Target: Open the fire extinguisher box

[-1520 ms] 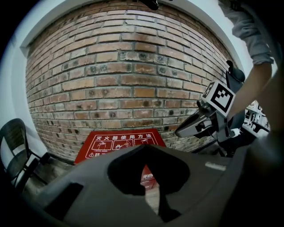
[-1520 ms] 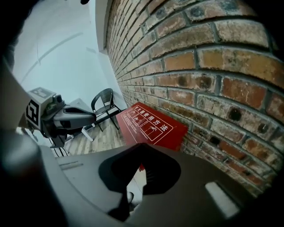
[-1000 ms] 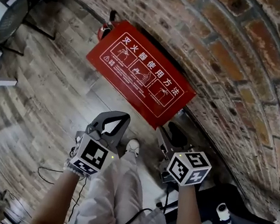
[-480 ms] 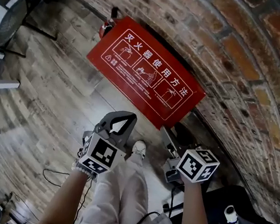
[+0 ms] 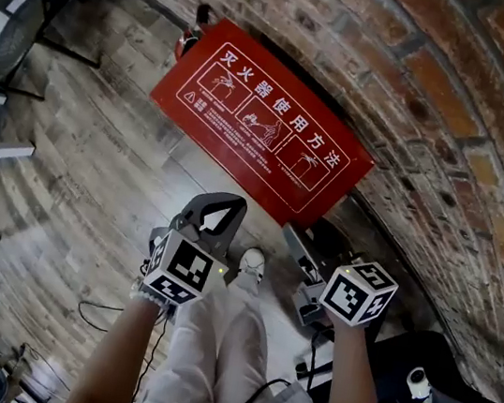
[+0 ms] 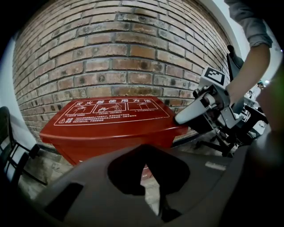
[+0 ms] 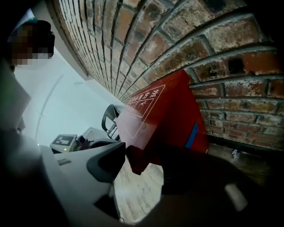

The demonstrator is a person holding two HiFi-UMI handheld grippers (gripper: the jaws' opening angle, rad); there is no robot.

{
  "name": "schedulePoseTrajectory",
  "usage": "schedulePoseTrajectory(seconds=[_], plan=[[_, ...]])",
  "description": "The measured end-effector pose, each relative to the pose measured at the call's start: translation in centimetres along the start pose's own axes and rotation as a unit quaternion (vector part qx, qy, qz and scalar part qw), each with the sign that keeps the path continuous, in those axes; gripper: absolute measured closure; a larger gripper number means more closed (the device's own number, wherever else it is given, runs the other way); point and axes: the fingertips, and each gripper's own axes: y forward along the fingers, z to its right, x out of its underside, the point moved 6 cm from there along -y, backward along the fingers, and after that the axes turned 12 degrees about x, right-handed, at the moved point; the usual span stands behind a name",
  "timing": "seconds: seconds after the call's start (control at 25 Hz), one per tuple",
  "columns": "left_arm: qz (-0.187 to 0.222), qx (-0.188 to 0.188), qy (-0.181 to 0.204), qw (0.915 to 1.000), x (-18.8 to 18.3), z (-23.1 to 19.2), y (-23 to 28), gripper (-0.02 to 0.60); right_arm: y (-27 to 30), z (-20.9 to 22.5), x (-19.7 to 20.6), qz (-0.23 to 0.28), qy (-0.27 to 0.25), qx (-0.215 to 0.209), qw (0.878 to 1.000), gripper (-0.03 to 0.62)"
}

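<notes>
2 claws poised short of a shut red box

Found the red box (image 5: 260, 136) standing on the plank floor (image 5: 77, 168), backed against the brick wall (image 5: 457, 105). Sloped lid (image 6: 113, 113) down and closed, white instruction panels facing up, so nothing of the opening done yet.

Left claw (image 5: 221, 208) held on the near side of the box, apart from it and tilted down at its front face. Tips pressed together with nothing between them. Probably shut because no bite is wanted from it yet; perhaps meant to steady or nudge.

Right claw (image 5: 309, 248) held off the box's right end, close but not touching. Jaws spread and empty, just opened wide and then eased in a touch. Lower right corner of the box showing through the gap, ahead of the pads. Reads as lining up for a pinch at that end of the lid.

Both claws angled downward, as suits a box standing so low. 1 shoe (image 5: 250, 262) planted just in front of the box, between the 2 claws.

No latch or handle made out. 1 blue strip (image 7: 192, 135) on the box's right end, purpose unclear.

Next, by judgement: carry the spread claw onto the lid's near lip, close, and lift. Hinge likely on the wall side of the box, so pull from the near edge.
</notes>
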Motion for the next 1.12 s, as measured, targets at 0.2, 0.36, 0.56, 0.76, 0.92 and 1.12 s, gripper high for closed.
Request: schedulePoseTrajectory(seconds=[0.2, 0.36, 0.56, 0.76, 0.92, 1.12], plan=[[0.0, 0.002, -0.004, 1.0, -0.2, -0.1, 0.6, 0.584, -0.4, -0.2, -0.3, 0.008, 0.004, -0.004, 1.0, 0.362], [-0.003, 0.007, 0.0, 1.0, 0.2, 0.0, 0.8, 0.584, -0.7, -0.5, -0.3, 0.016, 0.016, -0.012, 1.0, 0.359], [-0.008, 0.013, -0.001, 0.9999, 1.0, 0.4, 0.6, 0.584, -1.6, -1.3, -0.7, 0.032, 0.047, -0.036, 0.998, 0.349], [-0.004, 0.015, -0.019, 0.9997, 1.9, 0.7, 0.2, 0.584, -2.7, -2.2, -1.3, 0.029, 0.014, -0.054, 0.998, 0.333], [-0.007, 0.013, -0.02, 0.9997, 2.3, 0.8, 0.3, 0.584, -3.2, -2.6, -1.6, 0.027, -0.013, -0.065, 0.997, 0.326], [-0.017, 0.013, -0.013, 0.9997, 2.5, 0.8, 0.6, 0.584, -4.5, -3.2, -2.9, 0.041, -0.05, -0.069, 0.996, 0.322]])
